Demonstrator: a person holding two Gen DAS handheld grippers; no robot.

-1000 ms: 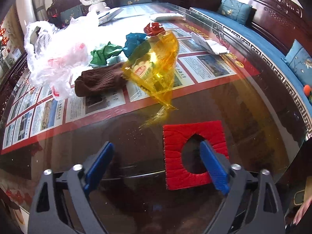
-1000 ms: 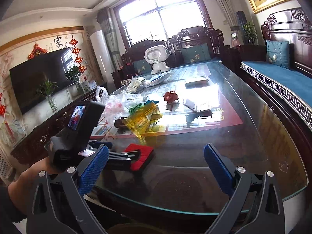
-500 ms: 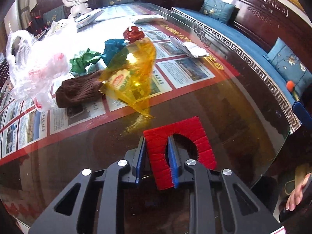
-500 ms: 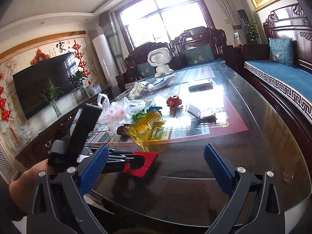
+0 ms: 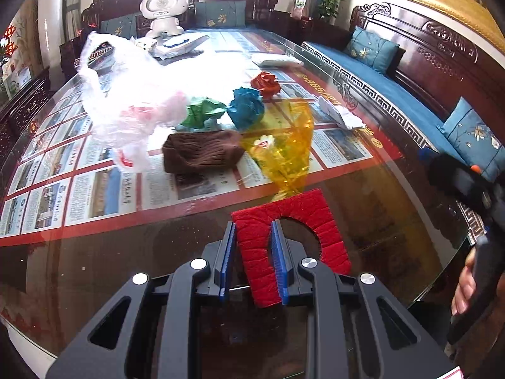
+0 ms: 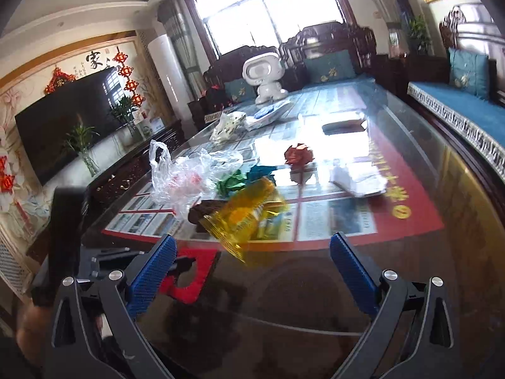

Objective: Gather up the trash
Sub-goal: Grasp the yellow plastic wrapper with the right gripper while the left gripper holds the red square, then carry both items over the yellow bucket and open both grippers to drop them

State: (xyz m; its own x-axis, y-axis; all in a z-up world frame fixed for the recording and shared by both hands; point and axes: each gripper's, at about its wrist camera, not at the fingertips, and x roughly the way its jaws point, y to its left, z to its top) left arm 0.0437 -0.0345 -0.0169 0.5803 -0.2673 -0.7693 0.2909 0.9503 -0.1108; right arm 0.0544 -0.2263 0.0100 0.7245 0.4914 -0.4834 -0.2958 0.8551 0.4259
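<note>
My left gripper is shut on the left limb of a red arch-shaped foam piece, lifted slightly off the glass table. The piece also shows in the right wrist view, held by the left gripper. Beyond it lie a yellow cellophane wrapper, a brown knitted cloth, green, blue and red crumpled paper, and a clear plastic bag. My right gripper is open and empty above the table's near end, facing the yellow wrapper.
A white robot toy and flat packets stand at the table's far end. White crumpled paper lies at the right. A blue-cushioned wooden bench runs along the right side. A TV stands on the left.
My left gripper closed on the red foam piece and has lifted and tilted up with it. My right gripper moved forward toward the yellow wrapper, staying open.
</note>
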